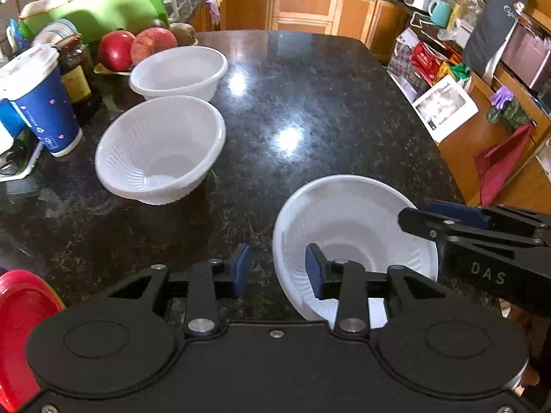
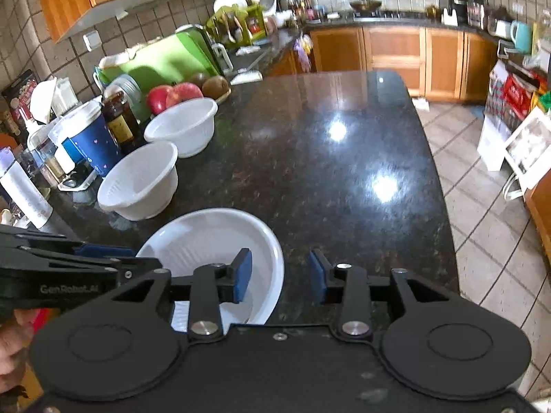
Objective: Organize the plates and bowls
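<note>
Three white ribbed bowls are sitting on the dark speckled worktop [image 1: 310, 103]. The nearest bowl [image 1: 354, 237] is close to the front edge, tipped a bit toward the cameras, and both grippers are parked right at it. The left gripper [image 1: 277, 272] has its jaws partly open and straddles the bowl's left rim: one blue pad is outside over the stone, the other is inside the bowl, and neither pad is pressing on the wall, so nothing is actually held. Same deal on the other side: the right gripper [image 2: 280, 277] is partly open across the bowl's right rim, one pad inside, one outside over the worktop, no squeeze on it. The middle bowl [image 1: 162, 149] sits further back on the left, also tilted, and just behind it is the far bowl [image 1: 179, 72], upright, close to it or maybe touching, can't really tell. Left of those there's a blue paper cup [image 1: 41, 103], a dark bottle [image 1: 74, 72] and some red apples [image 1: 137, 46] on a dish.
</note>
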`<action>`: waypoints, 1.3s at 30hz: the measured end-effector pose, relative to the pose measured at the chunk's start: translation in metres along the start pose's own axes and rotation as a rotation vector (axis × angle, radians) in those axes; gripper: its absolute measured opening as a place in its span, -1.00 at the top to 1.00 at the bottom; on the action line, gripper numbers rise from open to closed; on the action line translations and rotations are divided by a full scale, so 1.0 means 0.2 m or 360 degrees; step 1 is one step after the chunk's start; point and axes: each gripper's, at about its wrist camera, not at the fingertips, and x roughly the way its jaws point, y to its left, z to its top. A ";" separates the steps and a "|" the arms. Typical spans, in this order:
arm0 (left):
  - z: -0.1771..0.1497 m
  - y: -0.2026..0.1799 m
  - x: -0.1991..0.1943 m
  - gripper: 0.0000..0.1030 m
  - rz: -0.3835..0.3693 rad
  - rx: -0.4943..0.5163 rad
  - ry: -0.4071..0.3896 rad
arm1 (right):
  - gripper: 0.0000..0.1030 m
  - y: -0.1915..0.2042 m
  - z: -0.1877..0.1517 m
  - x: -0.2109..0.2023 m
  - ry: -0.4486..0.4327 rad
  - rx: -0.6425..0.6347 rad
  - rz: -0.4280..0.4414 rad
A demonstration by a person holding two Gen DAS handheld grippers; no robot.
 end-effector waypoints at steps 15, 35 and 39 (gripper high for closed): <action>0.01 0.09 -0.29 -0.01 0.0220 -0.0131 -0.0343 | 0.24 -0.04 0.13 -0.14 -0.0185 -0.0143 0.0085; 0.09 0.44 -0.27 -0.03 0.0373 -0.0208 -0.0330 | 0.14 0.33 0.34 -0.08 -0.0184 -0.0218 0.0259; 0.14 0.53 -0.21 -0.03 0.0334 -0.0187 -0.0269 | 0.15 0.44 0.39 0.05 -0.0086 -0.0183 0.0247</action>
